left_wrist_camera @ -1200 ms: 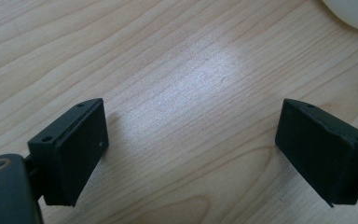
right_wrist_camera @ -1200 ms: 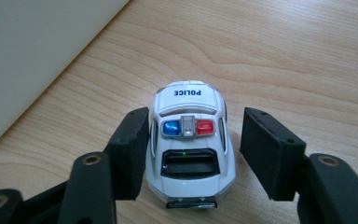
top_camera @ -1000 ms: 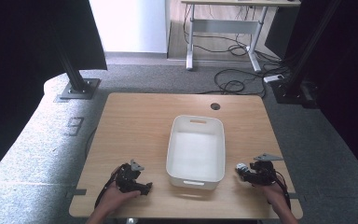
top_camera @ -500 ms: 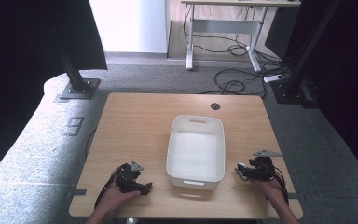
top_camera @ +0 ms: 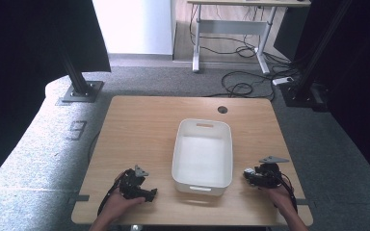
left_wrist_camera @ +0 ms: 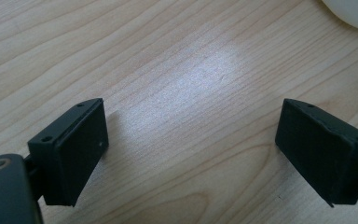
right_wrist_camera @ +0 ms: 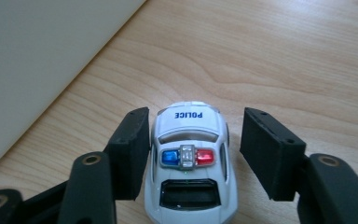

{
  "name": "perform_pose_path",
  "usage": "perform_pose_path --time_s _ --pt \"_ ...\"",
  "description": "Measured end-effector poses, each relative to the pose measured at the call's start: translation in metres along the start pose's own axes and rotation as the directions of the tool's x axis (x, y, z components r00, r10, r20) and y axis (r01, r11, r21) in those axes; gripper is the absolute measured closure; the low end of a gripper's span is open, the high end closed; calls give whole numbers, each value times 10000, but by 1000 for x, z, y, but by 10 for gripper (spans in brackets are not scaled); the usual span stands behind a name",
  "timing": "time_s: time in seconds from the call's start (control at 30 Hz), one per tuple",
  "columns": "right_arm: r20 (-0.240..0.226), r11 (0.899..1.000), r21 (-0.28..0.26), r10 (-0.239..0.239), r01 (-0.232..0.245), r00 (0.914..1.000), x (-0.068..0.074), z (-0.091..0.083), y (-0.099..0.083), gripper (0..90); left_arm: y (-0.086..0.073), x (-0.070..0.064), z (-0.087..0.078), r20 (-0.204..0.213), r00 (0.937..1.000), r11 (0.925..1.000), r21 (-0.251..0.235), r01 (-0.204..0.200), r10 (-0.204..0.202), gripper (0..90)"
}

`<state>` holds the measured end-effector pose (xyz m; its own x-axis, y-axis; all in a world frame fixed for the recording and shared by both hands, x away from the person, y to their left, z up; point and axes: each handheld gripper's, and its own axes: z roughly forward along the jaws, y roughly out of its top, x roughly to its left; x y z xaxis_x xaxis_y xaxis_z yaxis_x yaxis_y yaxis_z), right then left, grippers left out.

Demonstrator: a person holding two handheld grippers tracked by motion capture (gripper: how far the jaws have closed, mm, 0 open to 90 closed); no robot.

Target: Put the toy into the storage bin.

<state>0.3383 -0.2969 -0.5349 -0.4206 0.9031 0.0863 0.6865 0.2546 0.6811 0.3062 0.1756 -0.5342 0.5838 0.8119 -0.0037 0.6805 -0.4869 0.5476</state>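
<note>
Right gripper view looks straight down the jaws onto a white toy police car [right_wrist_camera: 189, 163], its POLICE lettering and red-and-blue light bar facing up, standing on the wooden table [right_wrist_camera: 307, 60]. The right gripper [right_wrist_camera: 193, 154] straddles the car with its jaws apart: the left pad sits against or just beside the car's flank, while a clear gap remains on the other side, so nothing is clamped yet. The jaws line up along the car's sides, probably because that gives two flat faces to squeeze. The white plastic bin [right_wrist_camera: 37, 60] rises just beside the car, near enough that a short lift would carry the toy over its wall.

In the high view the bin [top_camera: 203, 153] stands empty in the middle of the table, with the right gripper [top_camera: 256, 176] at its right near corner; the car there is too small to make out with certainty. The left gripper [top_camera: 144, 191] rests on the table at the bin's left near corner. Its own view shows its jaws wide apart over bare wood [left_wrist_camera: 191, 93], holding nothing, likely parked out of the way
</note>
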Motion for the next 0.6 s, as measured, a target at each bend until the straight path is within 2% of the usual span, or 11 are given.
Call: perform_pose_path --time_s 0.1,0.13,0.33,0.6 --pt "44 9999 165 -12 11 10000 1 1 0 449 0 0 0 4 10000 10000 2 1 -1 97" --pt "-5 9998 199 36 -36 10000 1 1 -1 486 0 0 0 15 10000 10000 9 -7 7 97" --pt "-20 9995 290 85 -84 10000 1 -1 -1 498 1 0 1 32 10000 10000 38 -38 38 95" --pt "-23 9998 93 193 -193 9998 -1 -6 0 501 4 0 3 83 9999 9999 69 -94 93 78"
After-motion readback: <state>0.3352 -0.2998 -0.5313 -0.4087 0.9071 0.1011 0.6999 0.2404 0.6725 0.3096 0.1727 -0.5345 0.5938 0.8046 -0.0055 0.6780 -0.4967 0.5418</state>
